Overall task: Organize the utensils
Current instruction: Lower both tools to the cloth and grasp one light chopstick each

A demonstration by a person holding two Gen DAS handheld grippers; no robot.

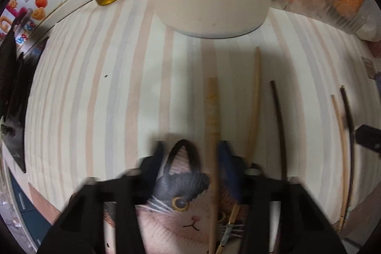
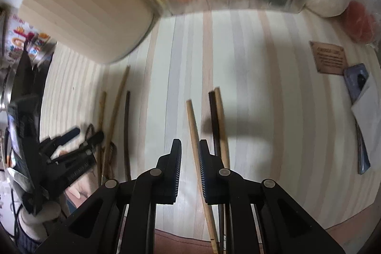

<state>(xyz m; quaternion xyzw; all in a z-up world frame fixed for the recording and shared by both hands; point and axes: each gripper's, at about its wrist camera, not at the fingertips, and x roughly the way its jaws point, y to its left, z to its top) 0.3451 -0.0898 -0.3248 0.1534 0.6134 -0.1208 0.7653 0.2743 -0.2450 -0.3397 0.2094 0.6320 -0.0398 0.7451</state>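
On the striped table (image 2: 262, 87), both tongs, left (image 1: 190, 154) and right (image 2: 189, 154), stood narrowly open astride a chopstick (image 2: 194, 135), grip unclear; next they needed lifting toward the holder (image 2: 88, 8).

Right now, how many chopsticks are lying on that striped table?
6. Beside the left gripper: two light chopsticks and a dark chopstick. At the right gripper: a light one between its fingers, a dark-and-light pair beside. Others may be hidden.
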